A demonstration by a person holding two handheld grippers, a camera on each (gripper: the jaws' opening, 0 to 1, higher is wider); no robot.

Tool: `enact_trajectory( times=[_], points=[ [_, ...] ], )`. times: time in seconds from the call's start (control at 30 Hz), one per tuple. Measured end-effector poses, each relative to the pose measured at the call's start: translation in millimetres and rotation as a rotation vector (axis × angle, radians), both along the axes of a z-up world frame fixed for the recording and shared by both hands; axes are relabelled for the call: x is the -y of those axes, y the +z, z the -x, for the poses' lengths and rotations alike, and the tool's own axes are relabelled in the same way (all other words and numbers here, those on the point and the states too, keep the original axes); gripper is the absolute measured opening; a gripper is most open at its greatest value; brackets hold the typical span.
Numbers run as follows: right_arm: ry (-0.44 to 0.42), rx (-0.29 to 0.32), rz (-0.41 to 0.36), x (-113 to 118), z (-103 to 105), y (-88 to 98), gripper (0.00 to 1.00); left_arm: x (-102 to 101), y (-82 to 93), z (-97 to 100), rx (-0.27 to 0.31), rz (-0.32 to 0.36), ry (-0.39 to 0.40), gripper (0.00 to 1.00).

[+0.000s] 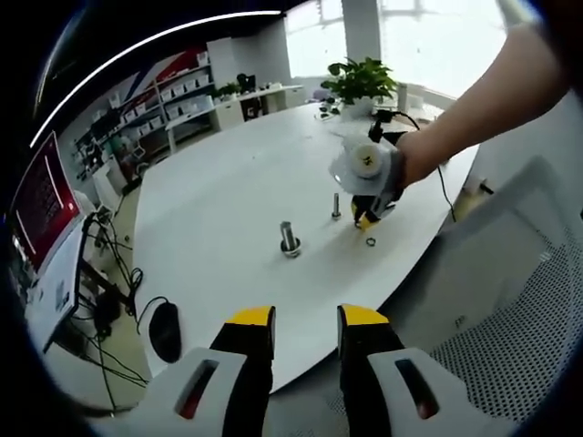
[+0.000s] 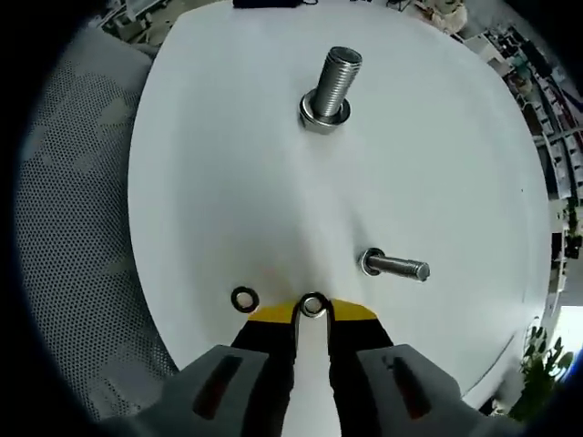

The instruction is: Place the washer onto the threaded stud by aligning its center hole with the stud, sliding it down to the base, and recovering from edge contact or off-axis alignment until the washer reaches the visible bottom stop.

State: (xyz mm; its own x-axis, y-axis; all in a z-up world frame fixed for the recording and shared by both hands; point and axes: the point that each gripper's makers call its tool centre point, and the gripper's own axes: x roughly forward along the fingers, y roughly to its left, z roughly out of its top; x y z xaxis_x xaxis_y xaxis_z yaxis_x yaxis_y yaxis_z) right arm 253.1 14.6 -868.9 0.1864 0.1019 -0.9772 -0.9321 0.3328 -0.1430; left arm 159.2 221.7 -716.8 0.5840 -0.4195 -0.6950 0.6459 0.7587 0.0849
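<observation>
A small metal washer [image 2: 312, 305] sits pinched between the yellow tips of my right gripper [image 2: 312, 311], low over the white table [image 2: 228, 164]. A second washer [image 2: 243, 299] lies flat on the table just left of those tips. The thin threaded stud [image 2: 396, 267] stands close by to the right. A thicker stud [image 2: 332, 86] with a ring at its base stands farther off. In the left gripper view, a hand holds the right gripper [image 1: 364, 221] beside the thin stud [image 1: 336, 205], with a loose washer [image 1: 371, 241] below it. My left gripper [image 1: 307, 319] hangs open off the table's near edge.
The thicker stud [image 1: 290, 238] stands mid-table. A black mouse [image 1: 165, 330] lies near the table's left edge, with cables and a monitor [image 1: 41, 196] beyond. A potted plant [image 1: 364, 82] stands at the far end. A grey mesh surface [image 2: 73, 228] borders the table.
</observation>
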Motion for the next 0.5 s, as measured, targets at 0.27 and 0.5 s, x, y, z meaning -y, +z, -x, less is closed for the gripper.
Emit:
enact_trajectory(
  times=[0.27,0.5],
  points=[
    [-0.063,-0.002,-0.068,2.1,-1.1,-0.4,0.15,-2.1,2.0,-2.3,0.007,0.008,0.018,0.26],
    [-0.104,0.005,-0.121,4.2,-0.1,0.3,0.15,-2.6,4.7,-4.1,0.021,0.017,0.028,0.27]
  ],
)
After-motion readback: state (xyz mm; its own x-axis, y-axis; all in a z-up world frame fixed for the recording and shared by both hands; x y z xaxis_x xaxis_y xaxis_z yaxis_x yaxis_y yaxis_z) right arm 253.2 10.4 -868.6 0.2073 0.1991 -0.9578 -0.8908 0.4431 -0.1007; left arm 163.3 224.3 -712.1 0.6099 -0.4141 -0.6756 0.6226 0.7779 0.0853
